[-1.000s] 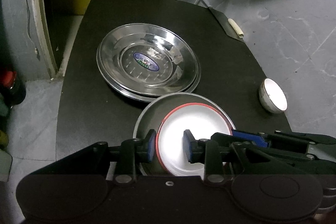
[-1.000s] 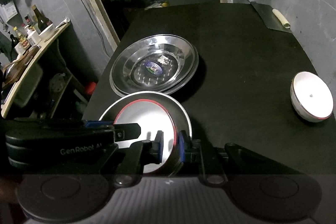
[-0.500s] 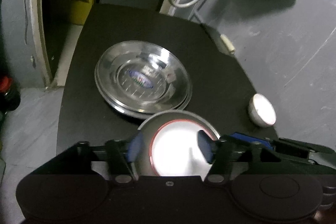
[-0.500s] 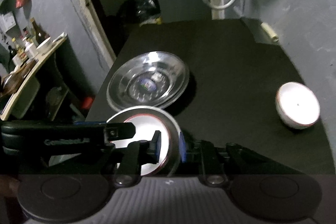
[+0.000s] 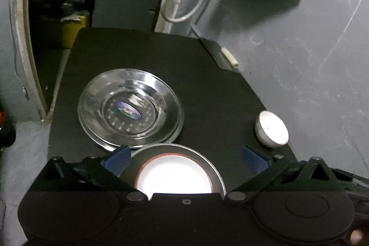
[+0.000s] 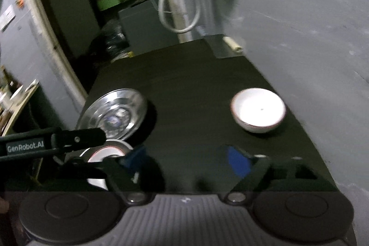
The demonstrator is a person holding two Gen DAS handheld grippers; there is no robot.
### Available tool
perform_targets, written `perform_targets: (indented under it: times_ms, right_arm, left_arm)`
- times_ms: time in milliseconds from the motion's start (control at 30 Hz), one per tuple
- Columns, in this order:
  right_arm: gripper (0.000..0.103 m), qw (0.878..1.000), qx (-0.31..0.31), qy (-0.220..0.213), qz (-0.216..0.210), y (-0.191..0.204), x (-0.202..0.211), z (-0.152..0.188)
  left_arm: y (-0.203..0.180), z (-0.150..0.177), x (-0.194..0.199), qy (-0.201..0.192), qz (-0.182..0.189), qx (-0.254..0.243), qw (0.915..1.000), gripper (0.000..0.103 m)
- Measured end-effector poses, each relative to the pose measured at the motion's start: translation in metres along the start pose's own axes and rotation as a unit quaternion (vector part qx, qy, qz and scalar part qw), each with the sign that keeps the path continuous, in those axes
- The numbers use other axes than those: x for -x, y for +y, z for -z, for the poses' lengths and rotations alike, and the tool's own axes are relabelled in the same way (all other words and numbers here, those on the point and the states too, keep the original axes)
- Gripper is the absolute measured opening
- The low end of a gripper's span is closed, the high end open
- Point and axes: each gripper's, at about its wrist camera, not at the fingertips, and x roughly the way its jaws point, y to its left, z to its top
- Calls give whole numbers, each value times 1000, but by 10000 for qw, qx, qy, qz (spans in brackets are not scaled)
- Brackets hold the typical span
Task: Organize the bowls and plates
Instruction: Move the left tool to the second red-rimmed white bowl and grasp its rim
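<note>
Tabletop [image 5: 207, 89] first: we see a black surface running away from both cameras toward a grey wall, and we place everything else against the steel plate stack on it.

That steel plate stack [image 5: 130, 108] sits on the side of the table nearest the doorway, shiny, with a blue oval sticker in its middle; in the right wrist view it shows again [image 6: 113, 115], blurred. At least two rims show at its near edge, one plate nested in another.

Just in front of the stack, on the camera side and almost touching its rim, lies a grey metal plate [image 5: 205, 165] with a white red-rimmed plate [image 5: 173, 179] resting inside it. In the right wrist view only a slice of this pair [image 6: 101, 153] shows behind the left gripper's dark arm.

Our left gripper [image 5: 186, 159] hangs over this near pair with its blue-padded fingers [image 5: 117, 159] spread wide, one on each side of the grey plate, gripping nothing; whether a pad grazes the rim we cannot tell.

Our right gripper [image 6: 186, 159] is also spread apart and empty, over bare black tabletop, to the right of the stack and of the near pair.

A small white bowl with a thin red rim [image 6: 258, 111] stands upright well to the right of the stack, near the table's far-right edge [image 5: 272, 131].

Beyond the stack, at the table's back right corner, lies a cleaver with a pale handle [image 5: 222, 55].
</note>
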Motion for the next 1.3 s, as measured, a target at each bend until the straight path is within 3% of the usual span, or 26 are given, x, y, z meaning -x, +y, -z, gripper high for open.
perform_targets:
  times_ms: [100,300,733,933,1067,1300]
  right_arm:
    - [103,9996,-268,-17,104,-16,0,4]
    - [103,9960,-833,-14,307,-47,-10,12]
    - [103,9892,-1381,-180,459,-95,-42,13]
    - [102,9851,-1593,-363,540,-108,-54,6]
    - [98,9841,-1668,-340,506,-112,-65,3]
    - [86,9822,-1709,-399,668,-116,-72,-3]
  left_arm:
    - [-9,-1,-9,72,-73,-221,9997,102]
    - [-27,-13,-28,160,-196,-635,9977,102]
    - [-88,-61,-124,604,189,-1494,9867,102]
    - [-111,-70,-163,862,247,-1889,9779,102]
    - [-123,-69,-177,890,154,-2210,9711,102]
    - [-128,-67,-189,1019,266,-2330,9668,102]
